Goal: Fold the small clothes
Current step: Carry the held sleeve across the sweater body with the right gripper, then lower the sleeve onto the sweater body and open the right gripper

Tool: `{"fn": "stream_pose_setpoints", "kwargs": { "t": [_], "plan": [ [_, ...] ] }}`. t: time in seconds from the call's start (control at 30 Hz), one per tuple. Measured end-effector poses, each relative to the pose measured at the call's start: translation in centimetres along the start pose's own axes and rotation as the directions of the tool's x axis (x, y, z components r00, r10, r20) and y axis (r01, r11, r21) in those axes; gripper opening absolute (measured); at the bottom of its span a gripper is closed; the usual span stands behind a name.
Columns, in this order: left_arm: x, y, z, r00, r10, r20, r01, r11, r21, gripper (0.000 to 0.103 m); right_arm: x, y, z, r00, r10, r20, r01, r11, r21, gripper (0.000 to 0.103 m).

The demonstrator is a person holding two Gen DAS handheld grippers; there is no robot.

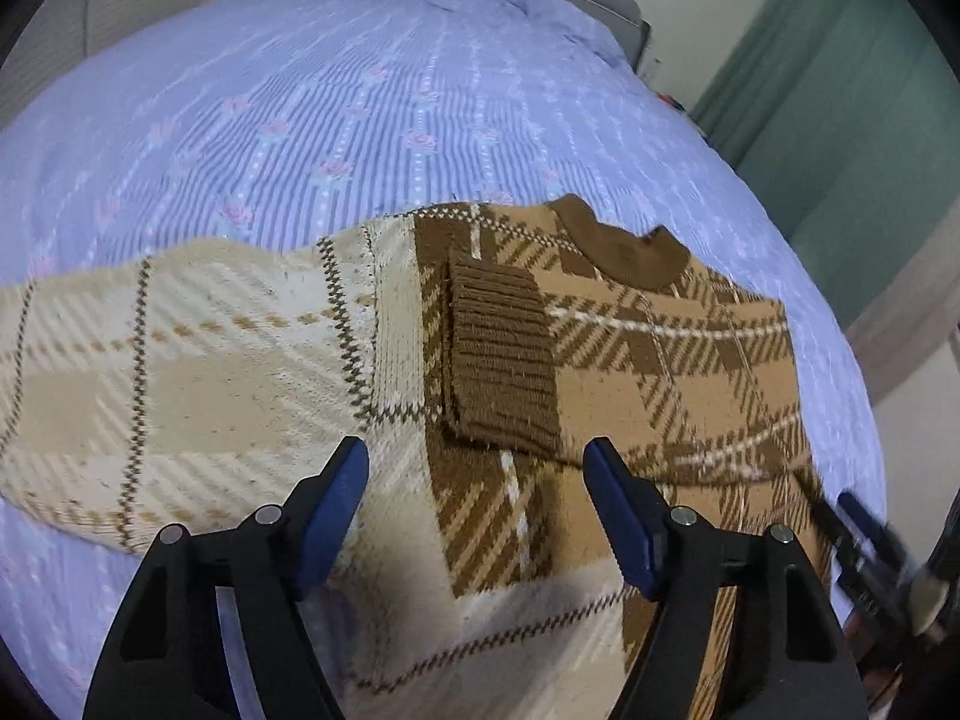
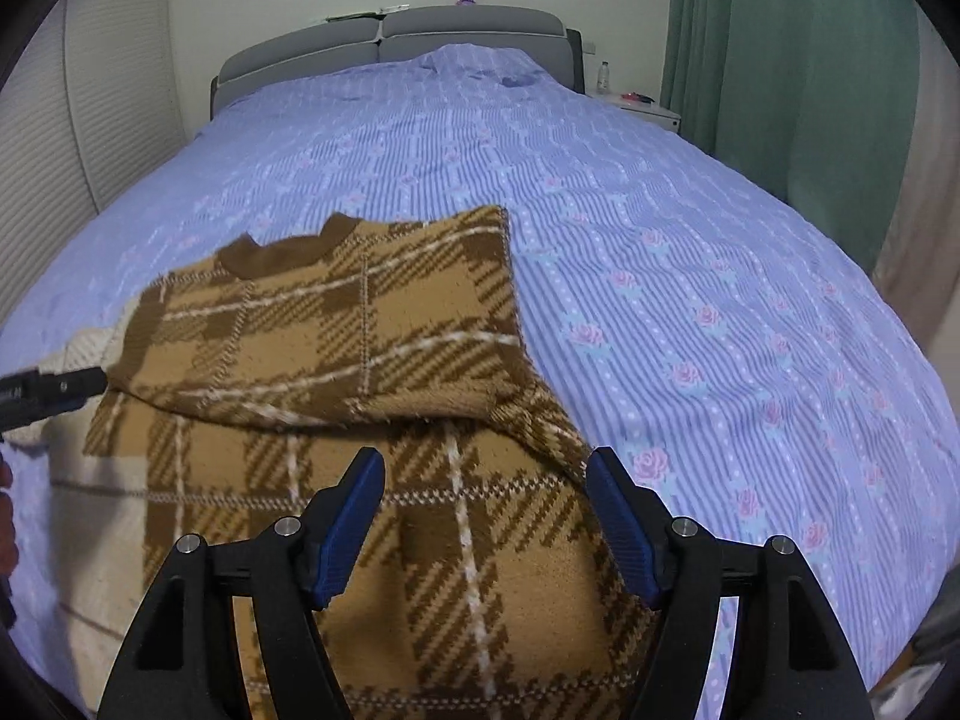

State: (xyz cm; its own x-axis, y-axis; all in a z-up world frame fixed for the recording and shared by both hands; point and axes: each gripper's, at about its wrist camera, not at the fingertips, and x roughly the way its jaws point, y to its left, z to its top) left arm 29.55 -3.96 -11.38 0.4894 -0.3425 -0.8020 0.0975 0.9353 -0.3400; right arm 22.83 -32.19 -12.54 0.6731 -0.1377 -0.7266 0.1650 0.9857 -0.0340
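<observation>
A bed (image 2: 660,192) covered in a lilac striped sheet with small pink roses fills both views, with a grey headboard (image 2: 390,42) at its far end, a pale wall behind and a green curtain (image 2: 780,60) to the right. A brown-and-tan checked sweater (image 2: 336,324) lies on the near part of the sheet, partly folded, its dark collar pointing toward the headboard.

Only the left wrist view shows the sweater's cream inside-out part and a ribbed brown cuff (image 1: 501,354) folded over the chest. Only the right wrist view shows a white nightstand (image 2: 645,108) with a bottle.

The left gripper (image 1: 477,510) hangs over the sweater, jaws apart, gripping nothing. The right gripper (image 2: 486,516) likewise stands released over the sweater's lower part.
</observation>
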Motion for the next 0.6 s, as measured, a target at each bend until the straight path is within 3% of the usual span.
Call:
{"fn": "stream_pose_setpoints", "kwargs": {
  "t": [0.17,0.3,0.4,0.53,0.6],
  "plan": [
    [2.3,-0.3,0.9,1.000,-0.022,-0.009,0.021,0.997,-0.077,0.068,1.1,-0.9,-0.6,1.000,-0.003,-0.016,0.004,1.000,0.013,0.070],
    [3.6,-1.5,1.2,1.000,0.002,0.016,-0.001,0.998,-0.068,0.062,2.2,-1.4,-0.4,0.999,-0.021,-0.030,0.021,1.000,-0.009,0.070],
    [4.0,-1.9,1.4,0.999,0.037,0.030,-0.035,0.996,-0.077,0.047,3.1,-1.6,-0.1,0.999,-0.034,-0.039,0.033,0.999,-0.028,0.070],
    [3.2,-1.5,2.0,0.998,0.035,0.042,-0.031,0.995,-0.091,0.017,4.9,-1.4,0.5,0.999,-0.020,-0.050,0.018,0.998,-0.055,0.070],
    [2.4,-1.4,2.3,0.998,0.008,0.058,-0.003,0.995,-0.096,0.014,5.6,-1.2,0.9,0.999,-0.015,-0.046,0.013,0.998,-0.058,0.070]
  ]
}}
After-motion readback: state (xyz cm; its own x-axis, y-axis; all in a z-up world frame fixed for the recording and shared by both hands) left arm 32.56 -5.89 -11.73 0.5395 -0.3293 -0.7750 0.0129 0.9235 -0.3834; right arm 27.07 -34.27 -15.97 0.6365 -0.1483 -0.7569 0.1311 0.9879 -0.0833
